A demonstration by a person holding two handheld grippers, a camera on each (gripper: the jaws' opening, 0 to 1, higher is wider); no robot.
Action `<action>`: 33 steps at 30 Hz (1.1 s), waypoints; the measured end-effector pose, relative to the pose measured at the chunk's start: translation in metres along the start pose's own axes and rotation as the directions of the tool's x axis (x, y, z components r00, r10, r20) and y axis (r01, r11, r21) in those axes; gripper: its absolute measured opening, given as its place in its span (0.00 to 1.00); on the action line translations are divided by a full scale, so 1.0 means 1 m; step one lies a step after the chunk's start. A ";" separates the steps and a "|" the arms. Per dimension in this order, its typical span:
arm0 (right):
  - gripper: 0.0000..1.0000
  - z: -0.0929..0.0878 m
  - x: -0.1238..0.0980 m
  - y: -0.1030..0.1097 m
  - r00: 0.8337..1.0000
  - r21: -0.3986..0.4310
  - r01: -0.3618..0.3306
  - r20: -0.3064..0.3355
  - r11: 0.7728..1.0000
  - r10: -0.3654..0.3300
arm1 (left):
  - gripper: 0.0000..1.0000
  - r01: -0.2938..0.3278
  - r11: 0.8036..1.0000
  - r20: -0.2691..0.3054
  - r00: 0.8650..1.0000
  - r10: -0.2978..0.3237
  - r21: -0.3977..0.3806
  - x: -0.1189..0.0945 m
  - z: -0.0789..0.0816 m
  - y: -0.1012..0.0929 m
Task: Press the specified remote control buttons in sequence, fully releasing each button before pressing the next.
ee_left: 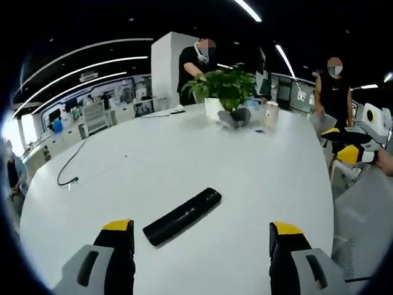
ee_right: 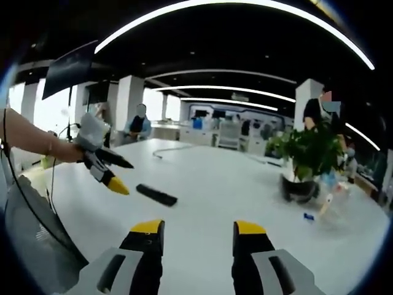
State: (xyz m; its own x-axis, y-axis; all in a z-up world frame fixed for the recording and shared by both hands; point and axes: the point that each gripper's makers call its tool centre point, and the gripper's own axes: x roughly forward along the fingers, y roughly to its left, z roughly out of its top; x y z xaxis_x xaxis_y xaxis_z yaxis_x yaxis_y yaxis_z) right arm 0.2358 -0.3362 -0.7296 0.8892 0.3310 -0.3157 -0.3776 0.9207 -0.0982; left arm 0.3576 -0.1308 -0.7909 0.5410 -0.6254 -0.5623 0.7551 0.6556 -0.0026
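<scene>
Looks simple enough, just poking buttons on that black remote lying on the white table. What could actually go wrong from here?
The remote control lies loose and askew on the smooth white table, so a push may slide it instead of pressing a button. The left gripper hangs wide open above it; its broad yellow-tipped jaws might hit two buttons at once. The right gripper is also open and farther back, so the remote could slip from its view.

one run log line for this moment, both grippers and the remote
stage: approach | remote: flat on white table, untouched | left gripper: open, above remote | right gripper: open, off remote
</scene>
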 end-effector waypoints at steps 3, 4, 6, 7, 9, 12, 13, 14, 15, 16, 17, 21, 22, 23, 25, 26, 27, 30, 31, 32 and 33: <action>0.41 0.000 0.000 0.001 1.000 -0.006 -0.003 -0.001 1.000 0.003 | 0.92 0.024 0.999 -0.030 0.999 -0.023 0.023 0.004 -0.002 0.002; 0.41 0.000 0.000 0.001 1.000 -0.004 -0.004 -0.002 1.000 0.004 | 0.92 0.038 0.999 -0.036 0.999 -0.037 0.029 0.006 -0.002 0.002; 0.41 0.000 0.001 0.002 1.000 -0.002 -0.008 -0.004 1.000 0.008 | 0.92 0.054 0.998 -0.050 0.997 -0.053 0.031 0.007 -0.001 0.004; 0.41 -0.001 0.001 0.002 1.000 -0.003 -0.009 -0.004 1.000 0.009 | 0.92 0.063 0.997 -0.057 0.997 -0.060 0.041 0.008 0.000 0.005; 0.40 -0.001 0.001 0.002 1.000 -0.006 -0.011 -0.006 1.000 0.011 | 0.91 0.078 0.995 -0.081 0.994 -0.072 0.069 0.009 0.001 0.007; 0.40 -0.001 0.001 0.003 1.000 -0.008 -0.014 -0.011 1.000 0.014 | 0.91 0.105 0.985 -0.118 0.989 -0.089 0.134 0.010 0.002 0.007; 0.40 -0.002 0.001 0.003 1.000 -0.009 -0.013 -0.012 1.000 0.013 | 0.91 0.112 0.981 -0.132 0.987 -0.092 0.158 0.010 0.001 0.007; 0.40 -0.002 0.001 0.003 1.000 -0.009 -0.013 -0.013 1.000 0.013 | 0.91 0.116 0.977 -0.147 0.985 -0.090 0.177 0.011 0.000 0.007; 0.40 -0.002 0.001 0.003 1.000 -0.010 -0.013 -0.014 1.000 0.013 | 0.91 0.128 0.970 -0.172 0.981 -0.093 0.208 0.012 -0.001 0.007; 0.40 -0.002 0.001 0.003 1.000 -0.010 -0.014 -0.015 1.000 0.013 | 0.90 0.134 0.964 -0.188 0.978 -0.091 0.228 0.012 -0.002 0.007; 0.39 -0.002 0.001 0.003 1.000 -0.010 -0.014 -0.016 1.000 0.014 | 0.90 0.142 0.958 -0.200 0.975 -0.093 0.249 0.013 -0.001 0.005; 0.40 -0.003 0.001 0.003 1.000 -0.014 -0.014 -0.022 1.000 0.014 | 0.90 0.174 0.948 -0.206 0.971 -0.120 0.268 0.017 0.006 -0.002; 0.39 -0.003 0.001 0.003 1.000 -0.015 -0.014 -0.024 1.000 0.013 | 0.90 0.175 0.948 -0.205 0.971 -0.121 0.267 0.018 0.008 -0.002; 0.39 -0.004 0.001 0.003 1.000 -0.015 -0.013 -0.025 1.000 0.013 | 0.90 0.179 0.947 -0.206 0.970 -0.125 0.268 0.019 0.009 -0.002; 0.39 -0.004 0.001 0.003 1.000 -0.014 -0.012 -0.024 1.000 0.012 | 0.89 0.187 0.949 -0.203 0.970 -0.136 0.254 0.021 0.012 -0.002; 0.39 -0.004 0.001 0.003 1.000 -0.014 -0.012 -0.025 1.000 0.012 | 0.89 0.196 0.950 -0.201 0.968 -0.148 0.245 0.022 0.013 -0.002; 0.39 -0.004 0.001 0.003 1.000 -0.013 -0.013 -0.026 1.000 0.013 | 0.89 0.204 0.950 -0.203 0.967 -0.157 0.237 0.023 0.014 -0.001; 0.40 -0.004 0.002 0.004 0.999 -0.015 -0.019 -0.026 1.000 0.018 | 0.89 0.222 0.948 -0.213 0.961 -0.174 0.228 0.027 0.015 0.002; 0.40 -0.005 0.002 0.004 0.999 -0.016 -0.020 -0.029 1.000 0.019 | 0.90 0.224 0.947 -0.222 0.960 -0.173 0.229 0.029 0.015 0.003; 0.40 -0.005 0.002 0.004 0.999 -0.018 -0.020 -0.031 1.000 0.019 | 0.90 0.226 0.946 -0.226 0.958 -0.173 0.231 0.031 0.015 0.005; 0.40 -0.005 0.002 0.004 0.999 -0.020 -0.019 -0.031 1.000 0.018 | 0.90 0.229 0.946 -0.235 0.956 -0.175 0.230 0.033 0.015 0.006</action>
State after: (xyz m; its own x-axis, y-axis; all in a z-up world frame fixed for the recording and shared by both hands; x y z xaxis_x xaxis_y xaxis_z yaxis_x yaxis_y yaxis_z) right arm 0.2345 -0.3327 -0.7350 0.8739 0.3411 -0.3462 -0.3993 0.9100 -0.1113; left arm 0.3856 -0.1538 -0.7969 0.2986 -0.6133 -0.7312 0.9235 0.3791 0.0592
